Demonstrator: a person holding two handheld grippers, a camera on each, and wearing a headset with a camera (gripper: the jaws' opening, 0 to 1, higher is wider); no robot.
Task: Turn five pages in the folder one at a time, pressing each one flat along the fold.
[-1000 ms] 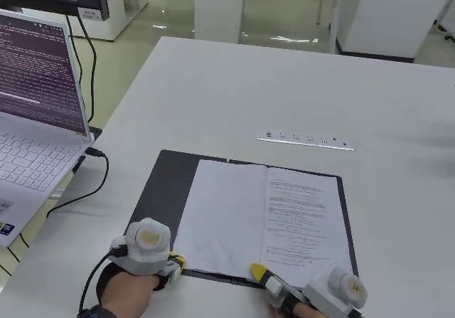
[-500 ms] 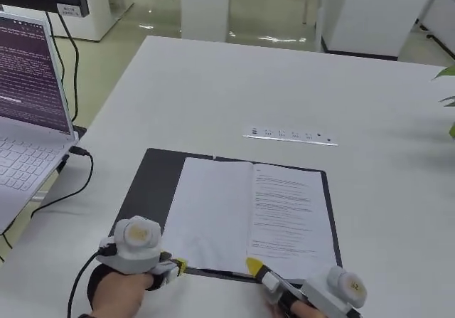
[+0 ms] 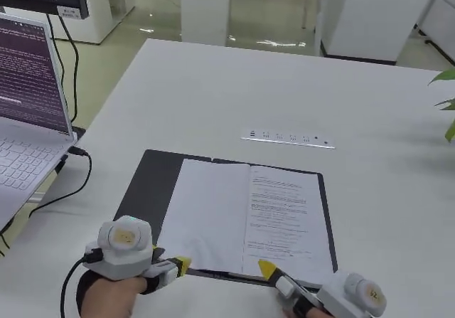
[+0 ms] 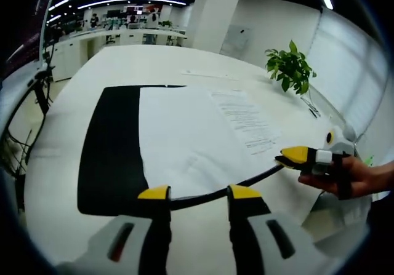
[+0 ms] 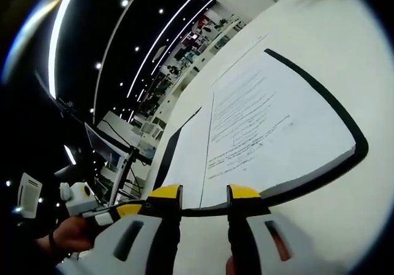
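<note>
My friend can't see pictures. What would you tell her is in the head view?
An open black folder with white paper pages lies on a white table, with a blank page on the left and a printed page on the right. The left yellow-tipped tongs and the right yellow-tipped tongs point at its near edge. A silver laptop stands at the left.
</note>
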